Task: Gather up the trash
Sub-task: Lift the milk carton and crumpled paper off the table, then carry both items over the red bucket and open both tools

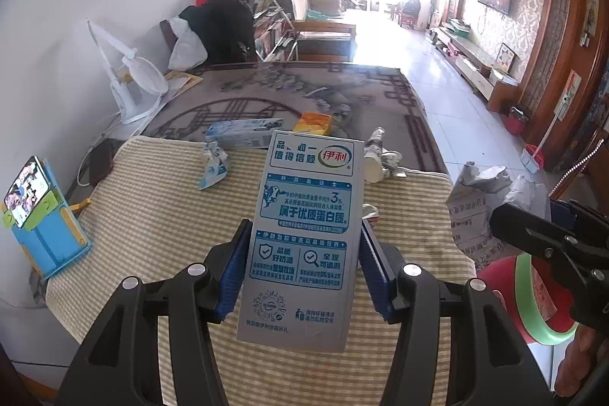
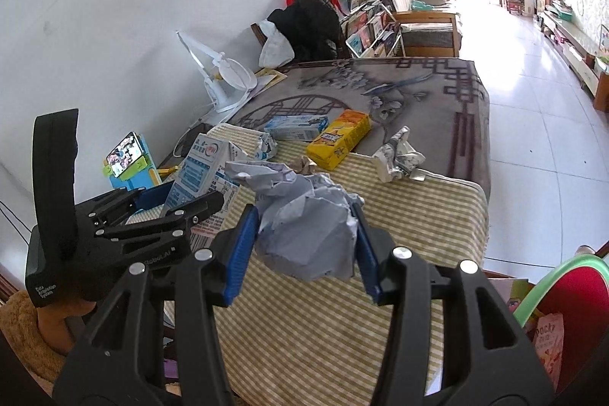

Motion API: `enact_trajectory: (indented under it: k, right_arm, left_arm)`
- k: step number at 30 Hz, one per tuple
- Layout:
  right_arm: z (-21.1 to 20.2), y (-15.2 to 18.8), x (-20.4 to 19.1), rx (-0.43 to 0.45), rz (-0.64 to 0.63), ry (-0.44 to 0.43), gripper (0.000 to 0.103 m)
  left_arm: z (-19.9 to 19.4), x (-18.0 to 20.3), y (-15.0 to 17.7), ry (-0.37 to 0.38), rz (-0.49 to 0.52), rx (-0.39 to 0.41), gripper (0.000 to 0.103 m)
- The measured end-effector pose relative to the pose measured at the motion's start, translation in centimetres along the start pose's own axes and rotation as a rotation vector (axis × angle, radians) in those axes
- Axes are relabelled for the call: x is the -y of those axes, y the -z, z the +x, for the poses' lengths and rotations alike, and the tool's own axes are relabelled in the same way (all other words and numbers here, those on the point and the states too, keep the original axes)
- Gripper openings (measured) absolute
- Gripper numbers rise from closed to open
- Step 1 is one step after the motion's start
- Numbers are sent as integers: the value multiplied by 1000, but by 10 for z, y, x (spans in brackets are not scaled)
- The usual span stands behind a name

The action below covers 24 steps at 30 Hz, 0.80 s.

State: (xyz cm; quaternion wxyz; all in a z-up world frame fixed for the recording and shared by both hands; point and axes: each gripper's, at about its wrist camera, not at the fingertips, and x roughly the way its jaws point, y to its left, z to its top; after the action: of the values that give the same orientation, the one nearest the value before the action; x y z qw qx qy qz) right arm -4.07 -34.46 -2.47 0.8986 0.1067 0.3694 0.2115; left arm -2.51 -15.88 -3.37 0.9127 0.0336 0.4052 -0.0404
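Above the striped mat (image 1: 160,238), your left gripper (image 1: 304,265) is closed on the milk carton (image 1: 304,234), its blue pads pressing both narrow sides, and the carton stands upright and off the mat. Your right gripper (image 2: 306,242) is clamped around the crumpled paper ball (image 2: 304,227), also lifted. So I judge you are in the carrying step, both pieces already picked. The red bin with green rim (image 2: 563,295) waits at about 4 o'clock in the right wrist view, beside the table. The next move calls for swinging each load over this rim before you release it. More trash lies on the table at 12 o'clock: the yellow box (image 2: 338,139), the blue box (image 2: 297,127) and a crushed wrapper (image 2: 397,155).
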Motion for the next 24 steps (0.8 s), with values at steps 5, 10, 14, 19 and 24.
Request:
enact_trajectory:
  k: [5, 10, 14, 19, 24]
  right_arm:
    - [-6, -1, 12, 9, 15, 14, 47]
    - [-11, -1, 25, 16, 37, 30, 47]
    - [-14, 0, 35, 21, 56, 41, 47]
    - [-21, 0, 50, 36, 88, 60, 47]
    - [-27, 1, 61, 47, 109, 80, 47]
  left_arm:
    - [3, 13, -5, 18, 14, -1, 52]
    - [7, 26, -10, 32, 30, -4, 52]
    - [10, 32, -11, 40, 34, -12, 52]
    - [13, 39, -13, 52, 48, -20, 52]
    - [14, 50, -14, 71, 62, -25, 52]
